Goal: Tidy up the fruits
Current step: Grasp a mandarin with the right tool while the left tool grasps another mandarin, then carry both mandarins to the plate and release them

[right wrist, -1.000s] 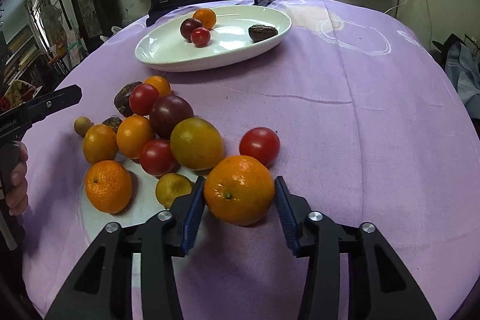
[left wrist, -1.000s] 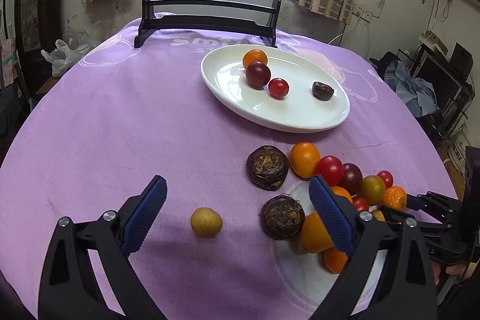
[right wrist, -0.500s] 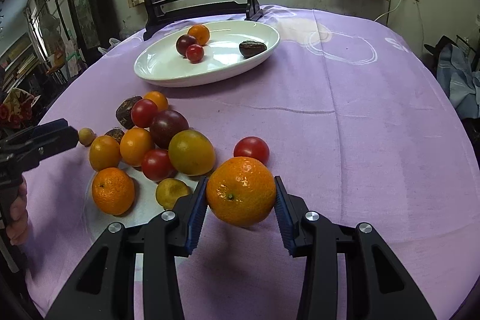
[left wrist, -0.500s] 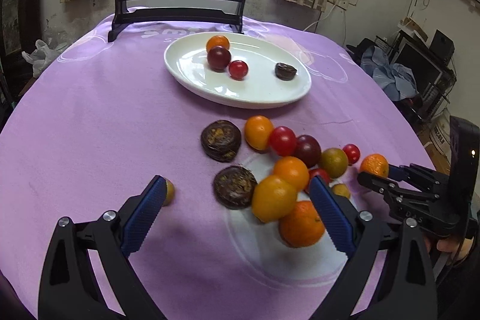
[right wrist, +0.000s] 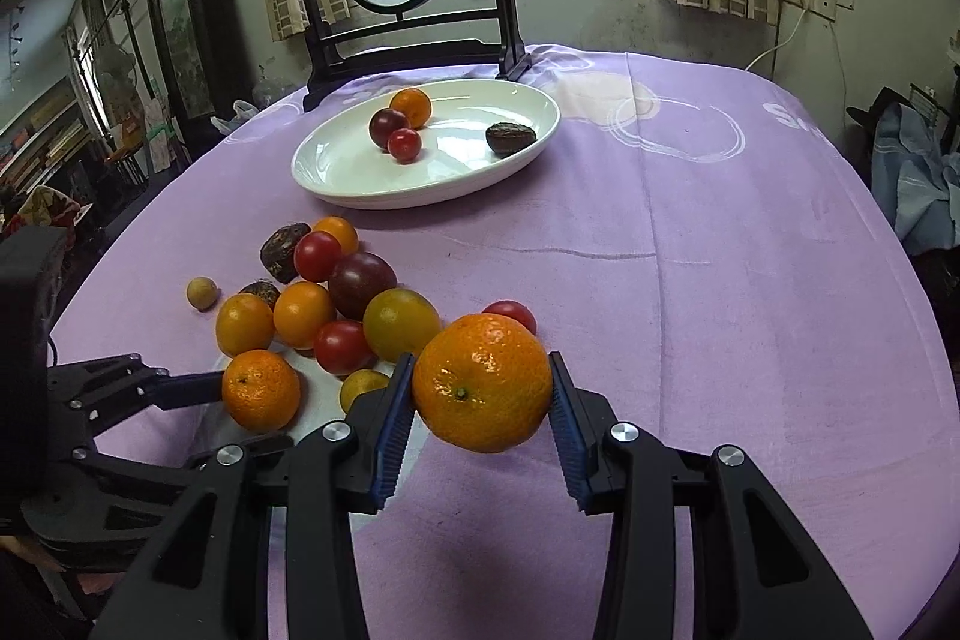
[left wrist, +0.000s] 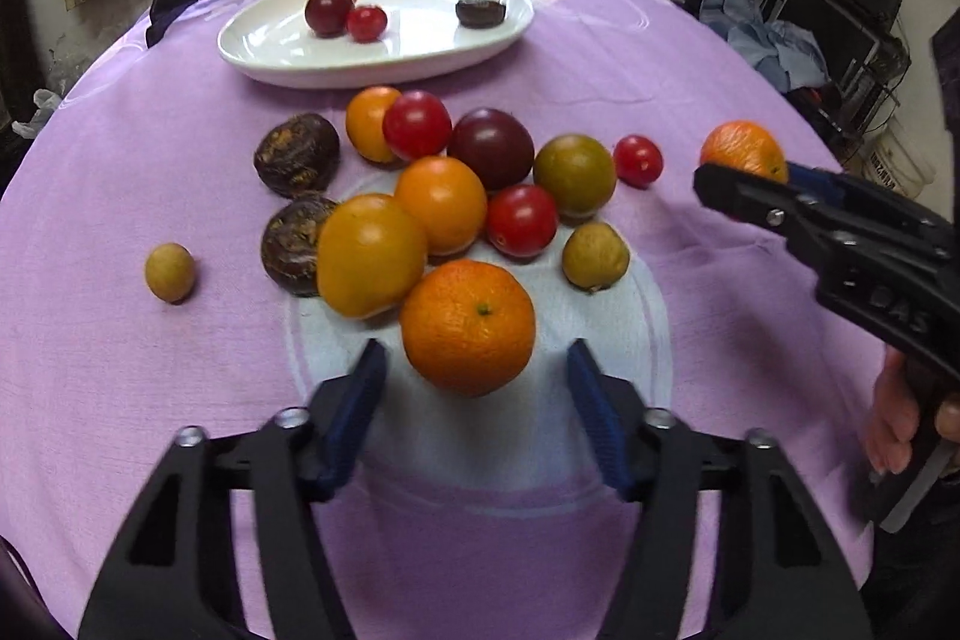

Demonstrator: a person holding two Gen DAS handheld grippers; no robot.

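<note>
Right wrist view: one tangerine (right wrist: 483, 382) is pinched between the right gripper (right wrist: 482, 427) pads. Four fruits are counted on the white plate (right wrist: 336, 172) beyond. The left gripper (left wrist: 474, 412) jaws are closing around a second tangerine (left wrist: 468, 327), pads not yet touching.

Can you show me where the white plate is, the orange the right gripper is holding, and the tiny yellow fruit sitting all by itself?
white plate (right wrist: 336, 172): right wrist view, bare inside near its left rim.
held orange (right wrist: 483, 382): right wrist view, middle of its peel.
lone yellow fruit (left wrist: 170, 272): left wrist view, its centre.
</note>
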